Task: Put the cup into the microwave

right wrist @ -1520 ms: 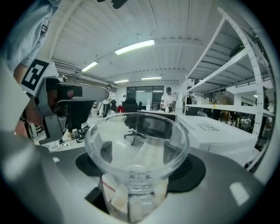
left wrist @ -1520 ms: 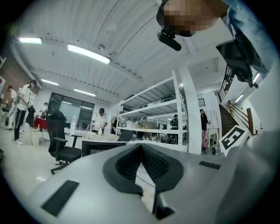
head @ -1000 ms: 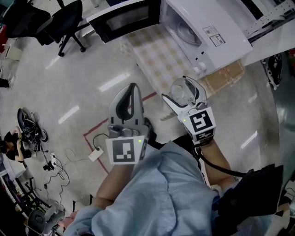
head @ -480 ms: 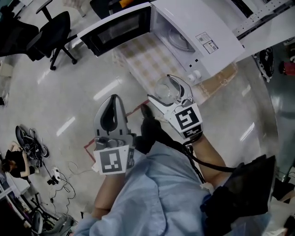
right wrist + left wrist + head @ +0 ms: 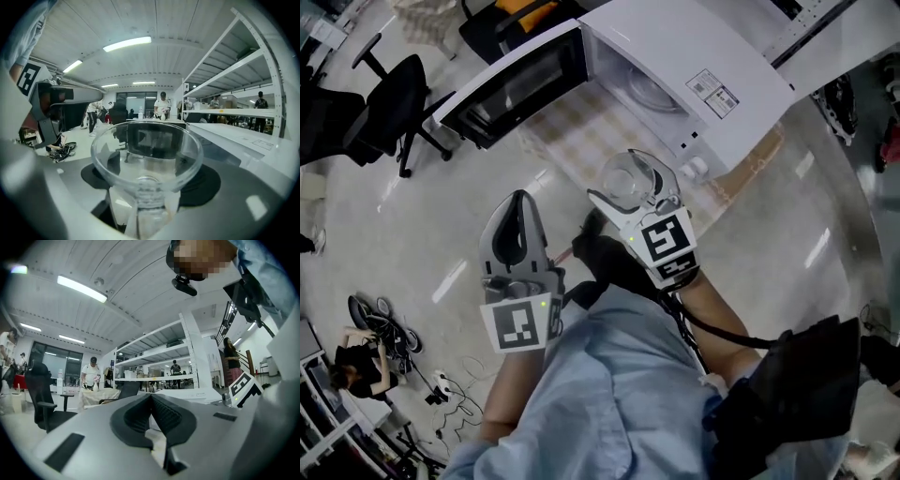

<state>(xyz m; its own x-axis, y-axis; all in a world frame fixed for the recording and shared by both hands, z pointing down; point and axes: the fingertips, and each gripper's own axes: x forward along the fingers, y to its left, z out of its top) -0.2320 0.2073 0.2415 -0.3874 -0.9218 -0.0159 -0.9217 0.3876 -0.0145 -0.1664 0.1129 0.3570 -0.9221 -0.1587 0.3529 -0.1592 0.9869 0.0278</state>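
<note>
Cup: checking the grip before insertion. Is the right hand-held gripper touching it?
Touching. The right gripper view shows the cup clamped in the jaws of the right hand-held gripper.

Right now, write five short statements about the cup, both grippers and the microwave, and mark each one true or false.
1. The right gripper holds a clear glass cup. True.
2. The cup sits inside the microwave. False: it is in the right gripper, outside the microwave.
3. The microwave's door stands open. True.
4. The left gripper grips a second cup. False: its jaws are together with nothing between them.
5. The microwave's body is black. False: it is white.
</note>
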